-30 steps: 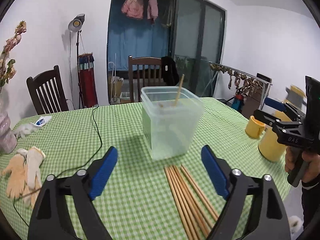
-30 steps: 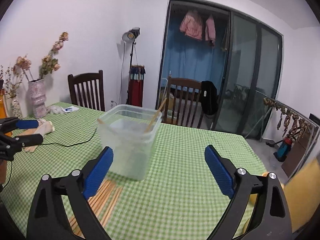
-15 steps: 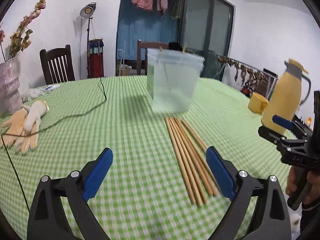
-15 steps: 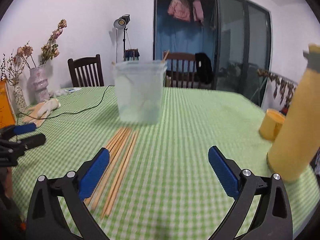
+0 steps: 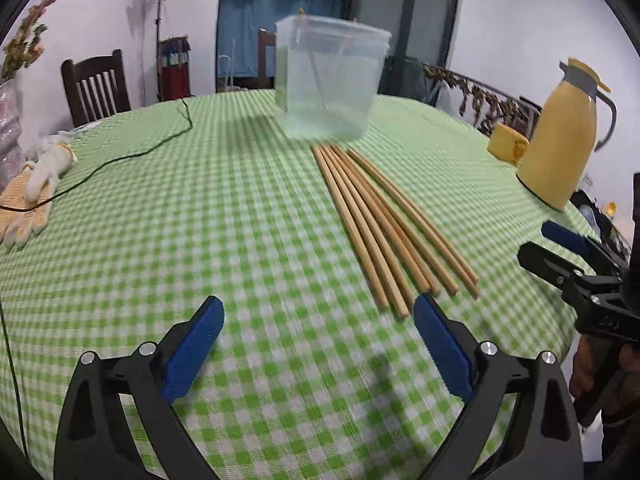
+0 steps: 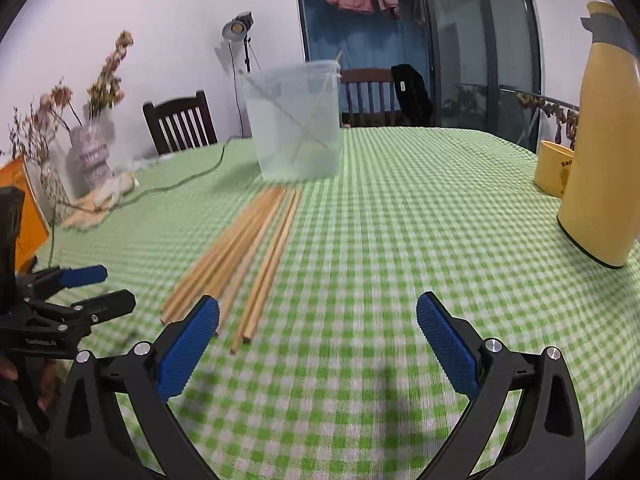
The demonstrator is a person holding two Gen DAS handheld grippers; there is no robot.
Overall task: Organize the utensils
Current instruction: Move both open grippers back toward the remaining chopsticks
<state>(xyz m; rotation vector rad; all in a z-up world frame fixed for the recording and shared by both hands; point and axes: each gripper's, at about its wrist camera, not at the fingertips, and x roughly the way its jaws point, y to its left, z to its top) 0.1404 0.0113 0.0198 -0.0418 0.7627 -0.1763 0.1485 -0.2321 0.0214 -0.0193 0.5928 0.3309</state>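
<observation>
Several wooden chopsticks (image 5: 384,220) (image 6: 248,256) lie side by side on the green checked tablecloth (image 5: 200,220), running toward a clear plastic tub (image 5: 330,80) (image 6: 296,120) that holds two or three sticks leaning inside. My left gripper (image 5: 318,320) hovers low over the cloth, open and empty, with the near ends of the chopsticks just ahead of its right finger. My right gripper (image 6: 318,320) is open and empty too, the chopstick ends just beyond its left finger. Each gripper shows at the edge of the other's view: the right gripper (image 5: 560,252), the left gripper (image 6: 92,288).
A yellow thermos jug (image 5: 560,144) (image 6: 604,152) and a yellow cup (image 5: 506,146) (image 6: 554,172) stand at the right. Work gloves (image 5: 32,196), a black cable (image 5: 132,152) and vases of dried flowers (image 6: 80,152) occupy the left. Wooden chairs (image 5: 96,88) ring the table.
Both grippers have dropped toward the table and tilted downward. The tub has moved up in both views and the near ends of the chopsticks now lie close in front of the fingers.
</observation>
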